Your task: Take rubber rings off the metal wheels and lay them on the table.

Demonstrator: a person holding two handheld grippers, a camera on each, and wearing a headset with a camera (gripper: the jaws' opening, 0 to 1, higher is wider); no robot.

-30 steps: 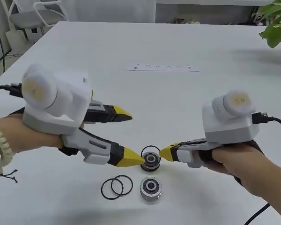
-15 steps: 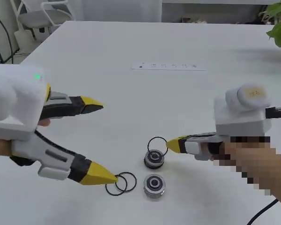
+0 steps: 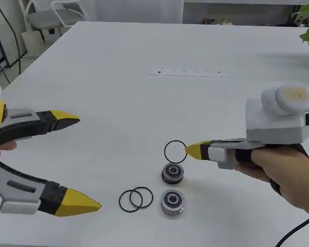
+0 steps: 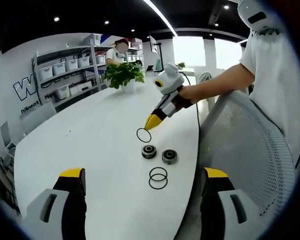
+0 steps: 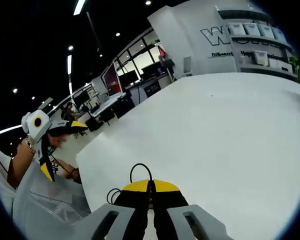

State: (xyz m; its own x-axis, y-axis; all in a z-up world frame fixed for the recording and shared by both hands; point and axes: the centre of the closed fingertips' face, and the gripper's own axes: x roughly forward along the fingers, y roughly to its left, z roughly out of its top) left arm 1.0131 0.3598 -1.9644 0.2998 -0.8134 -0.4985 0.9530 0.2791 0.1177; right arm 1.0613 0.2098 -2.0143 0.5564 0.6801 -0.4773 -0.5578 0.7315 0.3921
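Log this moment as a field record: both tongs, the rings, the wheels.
left tongs: open, empty, off to the left of the parts
right tongs: shut on one rubber ring, held just beyond the far wheel
wheels: far wheel and near wheel, close together on the table
loose rings: two, overlapping, flat on the table left of the near wheel

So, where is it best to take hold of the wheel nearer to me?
Pinch the near wheel across its outer rim, coming down from above with the open left hand-held gripper. It lies flat, hole up, with rings just beside it.
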